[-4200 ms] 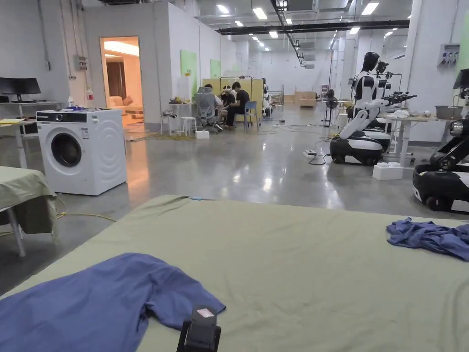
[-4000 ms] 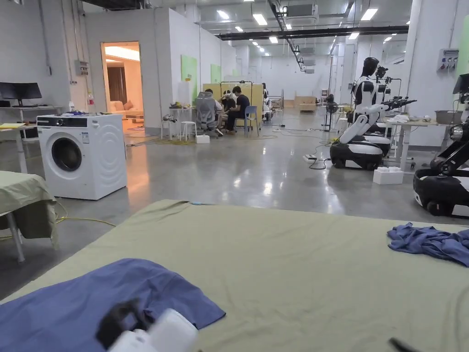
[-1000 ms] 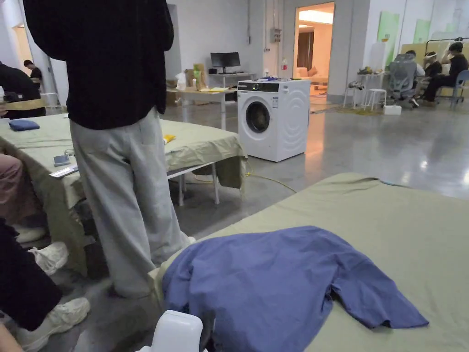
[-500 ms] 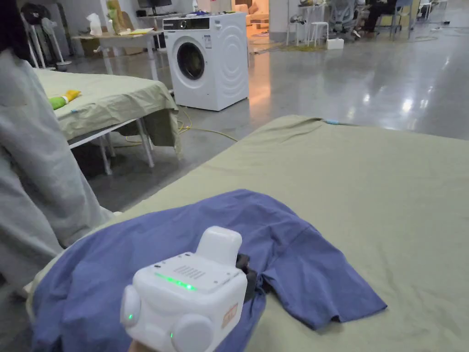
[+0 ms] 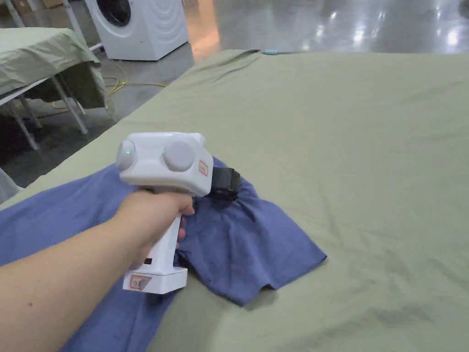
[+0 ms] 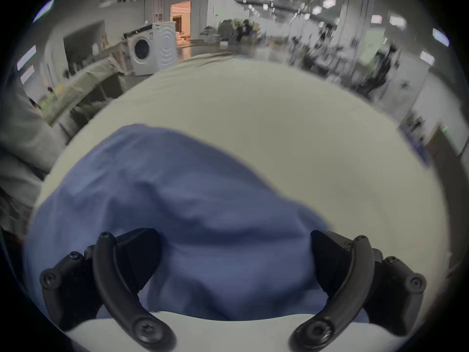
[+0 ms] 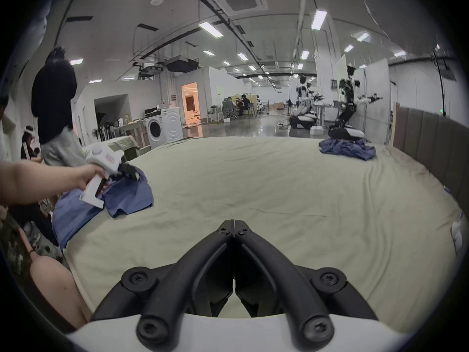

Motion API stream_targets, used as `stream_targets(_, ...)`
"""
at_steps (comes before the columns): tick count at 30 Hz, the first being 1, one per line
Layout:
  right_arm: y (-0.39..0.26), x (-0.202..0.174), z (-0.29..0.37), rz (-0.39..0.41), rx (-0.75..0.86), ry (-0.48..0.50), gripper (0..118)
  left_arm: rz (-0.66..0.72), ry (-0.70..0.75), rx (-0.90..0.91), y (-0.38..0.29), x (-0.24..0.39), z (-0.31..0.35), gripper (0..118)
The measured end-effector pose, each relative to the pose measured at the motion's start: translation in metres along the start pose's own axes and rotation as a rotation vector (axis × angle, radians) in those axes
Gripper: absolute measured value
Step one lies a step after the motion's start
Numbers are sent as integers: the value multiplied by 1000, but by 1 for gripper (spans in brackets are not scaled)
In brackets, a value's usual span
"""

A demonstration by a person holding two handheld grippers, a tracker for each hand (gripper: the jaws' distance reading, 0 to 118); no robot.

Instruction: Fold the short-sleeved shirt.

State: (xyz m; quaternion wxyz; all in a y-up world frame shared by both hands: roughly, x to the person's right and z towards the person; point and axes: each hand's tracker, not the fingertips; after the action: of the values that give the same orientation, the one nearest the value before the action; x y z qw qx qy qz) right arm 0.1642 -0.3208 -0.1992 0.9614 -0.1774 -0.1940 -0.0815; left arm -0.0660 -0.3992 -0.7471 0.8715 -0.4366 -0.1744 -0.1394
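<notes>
The left gripper (image 6: 234, 258) stands with its jaws spread wide apart, blue cloth lying between them without either jaw pressing it. In the head view the left gripper (image 5: 223, 183) is a white pistol-shaped tool held by the person's left hand (image 5: 153, 220), its black jaw end low over the short-sleeved shirt (image 5: 247, 243). From the right gripper view the same tool (image 7: 127, 172) sits at about nine o'clock, over a raised bunch of the shirt (image 7: 127, 197); whether the jaw tips touch the fabric there is hard to tell.

The shirt is blue and lies rumpled on the near left part of the green-covered table (image 5: 366, 160), at about seven to nine o'clock in the head view, one sleeve spread toward four o'clock from the tool. In the left gripper view the shirt (image 6: 177, 192) reaches from the jaws up toward eleven o'clock.

The right gripper (image 7: 234, 221) has its jaws closed tip to tip with nothing between them, over bare table cover (image 7: 279, 192).

A second heap of blue clothing (image 7: 347, 149) lies well apart at about one o'clock. A washing machine (image 7: 165, 127) stands beyond the table at eleven o'clock, and a standing person (image 7: 54, 108) is at ten o'clock.
</notes>
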Motion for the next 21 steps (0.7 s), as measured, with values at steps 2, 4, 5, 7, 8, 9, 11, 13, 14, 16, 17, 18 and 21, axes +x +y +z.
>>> stream_targets(2,1,-3,2,9,10,-6,2,3,-98,14,1,-6,-6,88)
stream_targets(4,3,-7,6,18,19,-5,2,-3,-50,90,1,-1,5,1)
stream_targets(5,2,-9,8,16,24,2,2,-23,-20,132,0,1,15,1)
stream_targets(7,4,-13,12,11,26,17,2,-34,-11,141,-6,-2,25,1)
stream_targets(8,7,-12,13,17,28,30,2,-40,-17,130,-8,0,31,1)
stream_targets(9,9,-12,16,28,41,32,2,-66,-21,160,-5,5,37,1)
stream_targets(11,15,-10,24,47,73,20,2,-74,-71,271,-5,11,71,1)
stream_targets(13,21,-4,35,39,97,18,2,-75,-110,366,1,21,112,1)
stream_targets(14,25,0,43,33,110,17,2,-90,-143,428,4,28,137,1)
stream_targets(16,31,9,62,21,136,1,2,-111,-226,526,11,46,190,1)
stream_targets(17,34,13,72,19,148,-5,2,-136,-260,559,5,68,224,1)
stream_targets(18,37,17,83,24,160,-19,2,-175,-272,595,8,84,251,1)
stream_targets(21,45,30,122,58,203,-79,2,-254,-404,701,21,134,327,1)
